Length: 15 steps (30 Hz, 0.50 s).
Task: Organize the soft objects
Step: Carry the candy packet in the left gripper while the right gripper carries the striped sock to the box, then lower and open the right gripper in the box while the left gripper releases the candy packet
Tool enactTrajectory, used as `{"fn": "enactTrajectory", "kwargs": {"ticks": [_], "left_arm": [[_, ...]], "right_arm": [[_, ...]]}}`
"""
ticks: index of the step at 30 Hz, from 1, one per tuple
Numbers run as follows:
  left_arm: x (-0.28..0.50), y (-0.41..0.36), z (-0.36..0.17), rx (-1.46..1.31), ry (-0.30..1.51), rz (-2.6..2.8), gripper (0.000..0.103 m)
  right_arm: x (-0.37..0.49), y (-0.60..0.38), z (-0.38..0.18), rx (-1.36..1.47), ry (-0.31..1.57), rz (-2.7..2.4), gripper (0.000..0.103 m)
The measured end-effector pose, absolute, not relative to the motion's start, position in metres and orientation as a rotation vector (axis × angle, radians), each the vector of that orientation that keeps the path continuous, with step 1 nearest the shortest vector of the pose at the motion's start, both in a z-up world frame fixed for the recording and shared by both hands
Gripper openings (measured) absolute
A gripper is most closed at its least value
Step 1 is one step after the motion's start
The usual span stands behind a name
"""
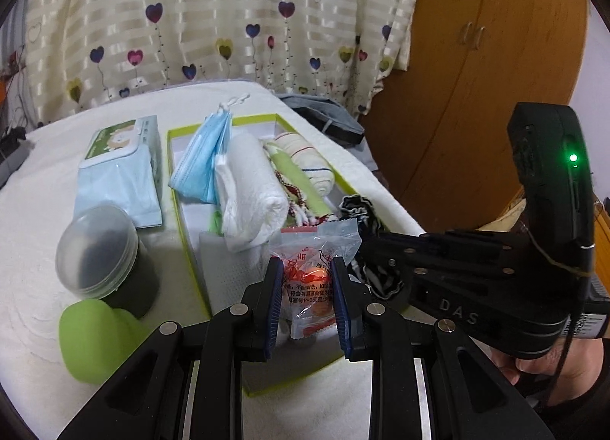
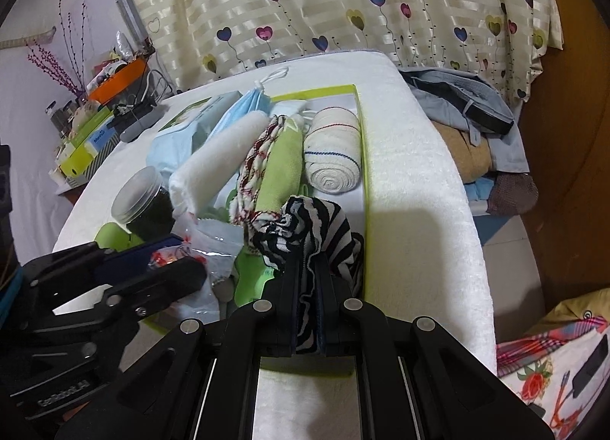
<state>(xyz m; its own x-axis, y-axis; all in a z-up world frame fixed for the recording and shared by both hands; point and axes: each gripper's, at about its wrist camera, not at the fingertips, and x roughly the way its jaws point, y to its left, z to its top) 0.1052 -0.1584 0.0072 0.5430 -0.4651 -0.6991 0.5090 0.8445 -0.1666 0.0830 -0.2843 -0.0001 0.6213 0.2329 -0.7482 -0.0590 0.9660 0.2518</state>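
Box (image 1: 173, 158): three rolls (one bandage (image 2: 333, 152)). Left gripper (image 1: 308, 299) pinched one packet (image 1: 316, 272); right gripper (image 2: 307, 310) clamped one striped cloth (image 2: 305, 226).

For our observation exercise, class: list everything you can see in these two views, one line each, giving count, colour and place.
Box: 1, lime-green rim, white inside, on the table.
Face masks: a few, blue, far-left in box.
Rolled towel: 1, white, in box.
Green cloth roll: 1, green with red-white trim, mid-box.
Bandage roll: 1, cream, blue line, right in box.
Sachet: 1, clear with orange contents, between left tongs.
Striped cloth: 1, black-white, in right tongs.
Wipes pack: 1, pale blue, left of box.
Jar: 1, dark, clear lid, left of box.
Green object: 1, near the jar.
Table cover: 1, white.
Curtain: cream, hearts, behind.
Left tongs: shut on sachet.
Right tongs: shut on cloth.
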Motion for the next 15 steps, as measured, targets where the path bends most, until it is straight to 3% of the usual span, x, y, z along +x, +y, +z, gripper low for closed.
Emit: {"fn": "enactTrajectory", "kwargs": {"ticks": [8,15], "left_arm": [[0.112,-0.165,0.002,0.062,0.823,-0.566,0.024],[0.108,-0.165,0.005,0.056,0.829,-0.579,0.026]], "right_arm": [[0.089,-0.287,-0.002,0.219,0.889,0.198,0.008],[0.075,-0.280,0.004,0.159,0.876,0.197,0.025]]}}
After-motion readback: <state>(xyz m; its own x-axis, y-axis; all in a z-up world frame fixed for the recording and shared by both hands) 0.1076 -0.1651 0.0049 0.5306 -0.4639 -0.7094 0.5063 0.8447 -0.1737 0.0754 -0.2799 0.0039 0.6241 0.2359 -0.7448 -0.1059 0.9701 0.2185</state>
